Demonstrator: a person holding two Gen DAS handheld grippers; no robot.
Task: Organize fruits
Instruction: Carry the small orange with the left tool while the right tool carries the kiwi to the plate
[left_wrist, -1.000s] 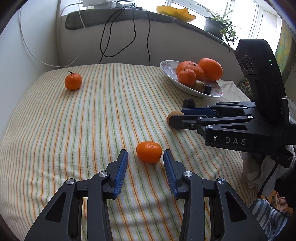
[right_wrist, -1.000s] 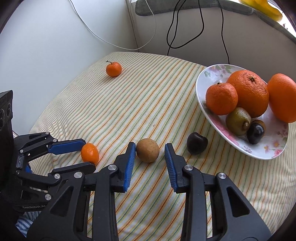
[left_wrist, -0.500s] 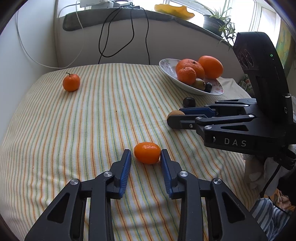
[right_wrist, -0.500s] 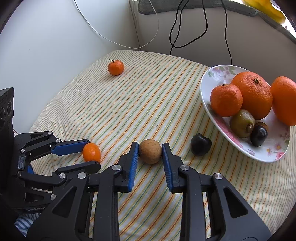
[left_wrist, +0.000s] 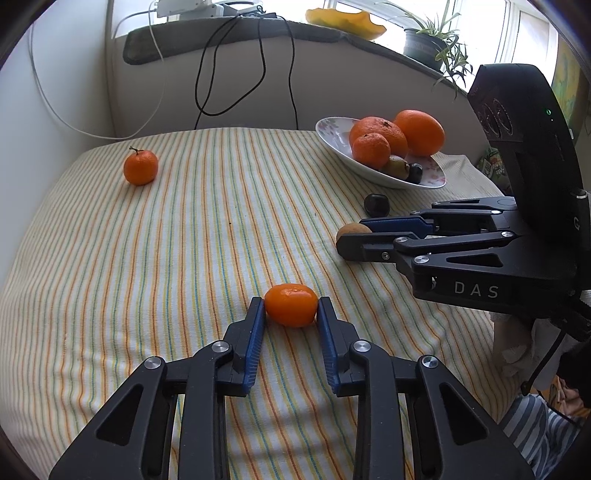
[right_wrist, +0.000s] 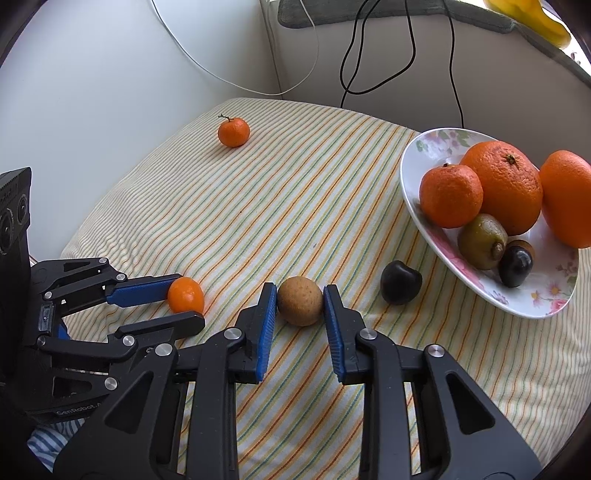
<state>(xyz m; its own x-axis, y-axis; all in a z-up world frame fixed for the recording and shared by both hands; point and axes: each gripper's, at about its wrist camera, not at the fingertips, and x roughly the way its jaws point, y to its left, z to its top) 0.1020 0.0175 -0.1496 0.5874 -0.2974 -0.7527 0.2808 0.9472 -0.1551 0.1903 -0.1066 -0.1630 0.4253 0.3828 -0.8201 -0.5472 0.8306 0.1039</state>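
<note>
Two grasps are set at once, one fruit per hand, which fits a plan of carrying both to the plate together.

Left wrist view: the left hand-held gripper (left_wrist: 291, 308) has just been closing and now clenches a small mandarin (left_wrist: 291, 305), its blue pads pressed to the fruit's two sides while it sits on the striped tablecloth (left_wrist: 147, 258). The grip is low and level, probably so the round fruit cannot roll out. The flowered plate (left_wrist: 334, 138) lies far right, already loaded with oranges; a stemmed mandarin (left_wrist: 140, 167) waits well apart, far left.

Right wrist view: the right hand-held gripper (right_wrist: 300, 301) is clamped on a round brown fruit (right_wrist: 300, 301), which also rests on the cloth. A dark plum (right_wrist: 400, 282) lies between it and the plate, so I judge the lift should clear that plum on the way over.
</note>
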